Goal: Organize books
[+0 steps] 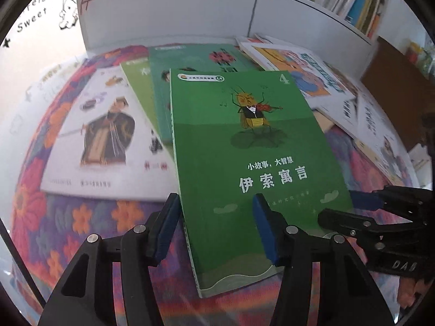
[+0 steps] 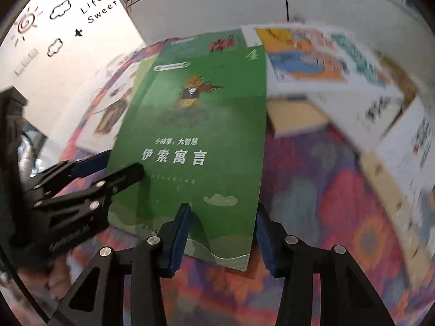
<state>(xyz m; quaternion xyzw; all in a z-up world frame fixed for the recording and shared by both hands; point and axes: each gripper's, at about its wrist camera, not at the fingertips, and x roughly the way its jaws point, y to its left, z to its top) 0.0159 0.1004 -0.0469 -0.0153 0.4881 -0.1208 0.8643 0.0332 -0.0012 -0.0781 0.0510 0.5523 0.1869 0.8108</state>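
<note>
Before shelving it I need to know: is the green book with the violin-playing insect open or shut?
Shut. The green book shows its whole front cover, and no pages are spread in either wrist view.

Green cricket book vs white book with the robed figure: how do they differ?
The green book has a violin-playing insect on its cover; the white book shows a robed figure. The green book lies on top of other books, between both grippers' jaws; the white book lies to its left, clear of both grippers. Both are face up over the flowered cloth.
</note>
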